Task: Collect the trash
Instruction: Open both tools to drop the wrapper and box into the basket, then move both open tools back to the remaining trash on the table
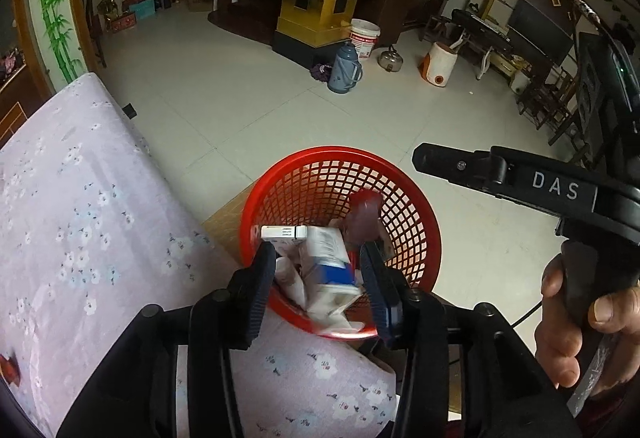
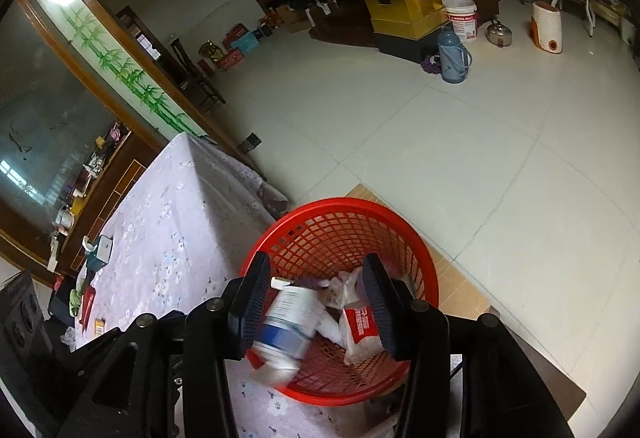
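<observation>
A red mesh basket [image 1: 340,238] is seen on the floor, right beside the table with the flowery cloth [image 1: 80,218]. It seems to be put there so that trash can be dropped in straight off the table edge. A flat piece of cardboard [image 2: 460,290] is seen under it.

Both tools are held over the basket. The left gripper [image 1: 320,278] is spread wide and nothing is pinched in it. The right gripper [image 2: 316,302] is spread wide too, and nothing is gripped by it. The right tool is also seen from the side in the left view, with a hand [image 1: 576,322] wrapped around its handle.

Between the open fingers, a white and blue box [image 1: 328,262] is seen tipped and blurry, so it is judged to be falling into the basket. A small white packet [image 1: 284,232] is seen next to it. A red and white wrapper [image 2: 360,326] and a clear plastic bag [image 2: 344,290] lie in the basket already. A dark red blurry thing [image 1: 364,214] is seen too, but what it is cannot be told.

More small things are left at the far end of the table [image 2: 96,254], so the job is judged not finished.
</observation>
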`<state>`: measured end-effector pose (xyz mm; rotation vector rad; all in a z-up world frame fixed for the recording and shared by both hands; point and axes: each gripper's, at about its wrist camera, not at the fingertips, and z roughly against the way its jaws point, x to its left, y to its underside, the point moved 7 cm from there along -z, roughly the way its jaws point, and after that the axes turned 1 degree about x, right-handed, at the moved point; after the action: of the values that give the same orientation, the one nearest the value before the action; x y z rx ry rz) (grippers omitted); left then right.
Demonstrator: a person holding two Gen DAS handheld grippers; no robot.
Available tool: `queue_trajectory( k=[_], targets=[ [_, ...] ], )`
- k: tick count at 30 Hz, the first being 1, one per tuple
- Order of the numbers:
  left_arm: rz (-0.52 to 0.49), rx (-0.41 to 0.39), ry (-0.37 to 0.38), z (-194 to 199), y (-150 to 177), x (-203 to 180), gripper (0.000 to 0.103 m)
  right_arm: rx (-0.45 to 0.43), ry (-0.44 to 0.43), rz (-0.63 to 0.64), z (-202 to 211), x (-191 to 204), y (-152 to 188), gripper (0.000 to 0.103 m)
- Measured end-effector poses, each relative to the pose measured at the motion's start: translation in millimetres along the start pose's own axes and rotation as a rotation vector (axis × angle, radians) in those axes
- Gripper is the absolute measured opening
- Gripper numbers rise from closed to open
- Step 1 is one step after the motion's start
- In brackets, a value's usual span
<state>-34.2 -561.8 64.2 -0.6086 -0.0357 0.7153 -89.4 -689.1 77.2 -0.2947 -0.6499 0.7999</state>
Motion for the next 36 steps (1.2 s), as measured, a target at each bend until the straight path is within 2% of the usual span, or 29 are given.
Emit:
queue_trajectory(
  k=[6, 14, 23, 31, 36],
  targets=[
    [0.043, -0.014, -0.031, 19, 17, 21, 0.043, 0.028, -0.04, 0.018, -1, 20, 17, 0.052],
    [0.168, -0.038, -0.1, 58, 57, 80, 0.043, 0.081, -0.093, 0.087, -12, 72, 49, 0.052],
    [0.31, -0.083, -0.181, 119, 112, 158, 0.043, 0.168, -0.155, 0.214, -31, 165, 101, 0.051],
    [0.461, -0.115, -0.255, 178, 177, 241, 0.046, 0.26, -0.198, 0.333, -50, 245, 157, 0.051],
    [0.563, -0.135, -0.314, 213, 226, 297, 0.048, 0.351, -0.259, 0.398, -69, 302, 197, 0.052]
  ],
)
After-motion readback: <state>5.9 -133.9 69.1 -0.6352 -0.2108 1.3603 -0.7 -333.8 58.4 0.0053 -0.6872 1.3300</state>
